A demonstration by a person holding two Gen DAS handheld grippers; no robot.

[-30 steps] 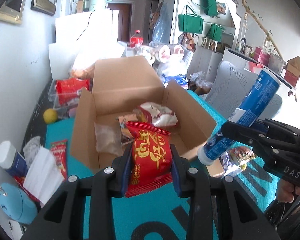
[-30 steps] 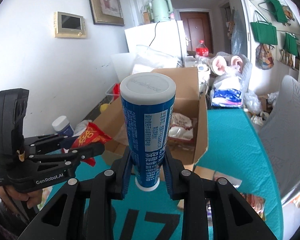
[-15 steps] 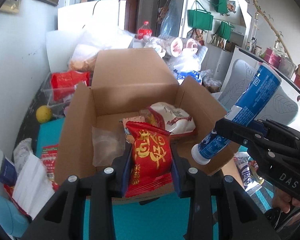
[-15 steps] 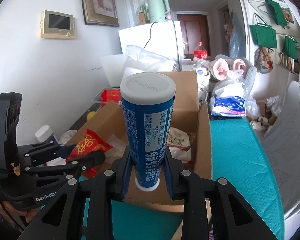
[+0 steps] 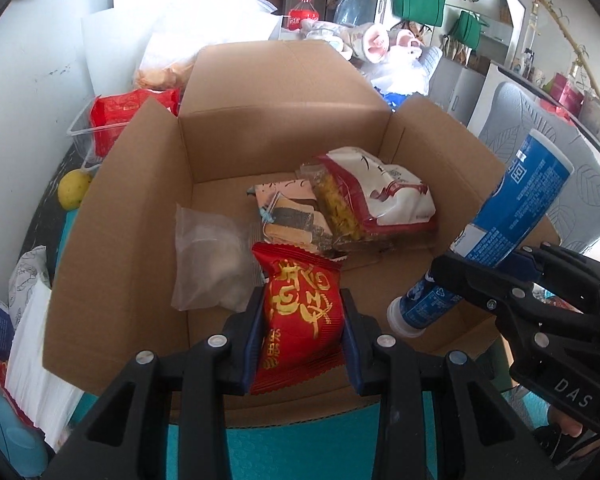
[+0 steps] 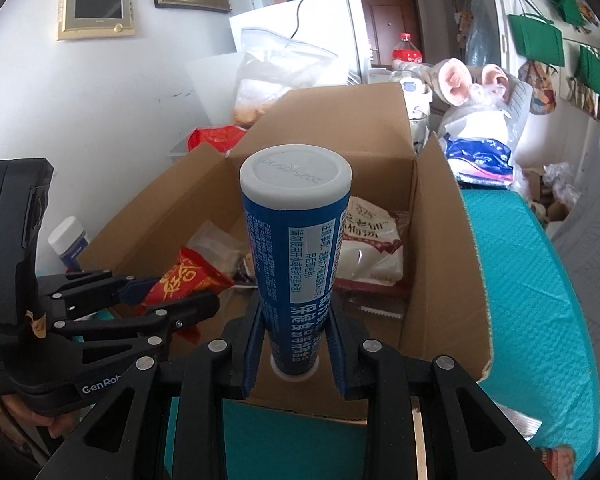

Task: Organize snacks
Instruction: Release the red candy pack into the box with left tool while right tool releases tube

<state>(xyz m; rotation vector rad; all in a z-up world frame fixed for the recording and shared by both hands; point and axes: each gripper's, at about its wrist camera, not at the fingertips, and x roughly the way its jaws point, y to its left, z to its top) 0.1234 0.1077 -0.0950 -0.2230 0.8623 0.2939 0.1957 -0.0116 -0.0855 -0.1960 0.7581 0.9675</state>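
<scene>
My left gripper [image 5: 302, 316] is shut on a red snack packet [image 5: 302, 312] with gold lettering, held over the near wall of an open cardboard box [image 5: 284, 92]. My right gripper [image 6: 294, 340] is shut on a tall blue tube [image 6: 296, 248] with a white cap, upright over the same box [image 6: 440, 248]. In the left wrist view the blue tube [image 5: 512, 208] hangs tilted over the box's right side, clamped by the right gripper [image 5: 488, 276]. Inside lie a white-and-red bag [image 5: 380, 196], a clear pouch [image 5: 208, 260] and a flat packet [image 5: 288, 216]. The left gripper [image 6: 152, 296] shows at left with its red packet [image 6: 188, 276].
The box stands on a teal mat [image 6: 532, 312]. Left of it lie a white-capped bottle [image 6: 68, 240], tissues [image 5: 32, 344] and a yellow fruit [image 5: 74, 190]. Behind are a clear tub with a red bag [image 5: 116, 116], plastic bags and a cola bottle [image 6: 406, 48].
Both grippers have moved forward and down over the box with their loads. The box now fills more of both views and its inside shows plainly.
</scene>
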